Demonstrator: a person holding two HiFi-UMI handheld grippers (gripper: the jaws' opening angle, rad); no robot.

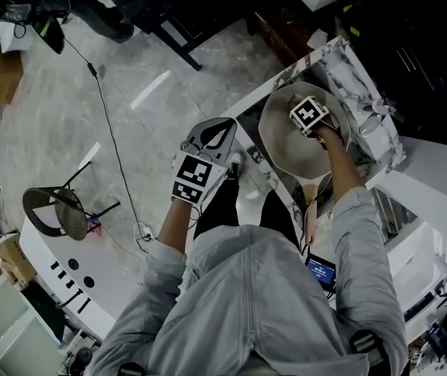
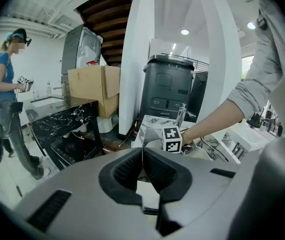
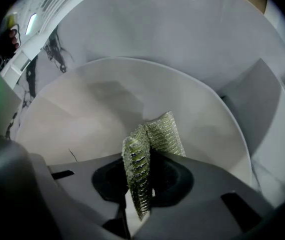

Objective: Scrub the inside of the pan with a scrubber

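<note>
The cream pan [image 1: 286,143] sits in a sink set into a marble counter [image 1: 349,69]. My right gripper [image 1: 311,124] reaches down into the pan, its marker cube uppermost. In the right gripper view the right gripper [image 3: 143,159] is shut on a folded green mesh scrubber [image 3: 150,144], whose free end lies against the pan's inner wall [image 3: 82,114]. My left gripper [image 1: 217,131] hangs off the pan's left side over the counter edge, away from the pan. In the left gripper view its jaws [image 2: 142,156] are shut with nothing between them.
A faucet [image 2: 183,115] stands behind the sink. Beyond it are a grey bin [image 2: 168,91], a cardboard box [image 2: 93,86] and a black marble table [image 2: 65,118], with a person [image 2: 7,84] standing at far left. A stool [image 1: 55,210] and a cable lie on the floor.
</note>
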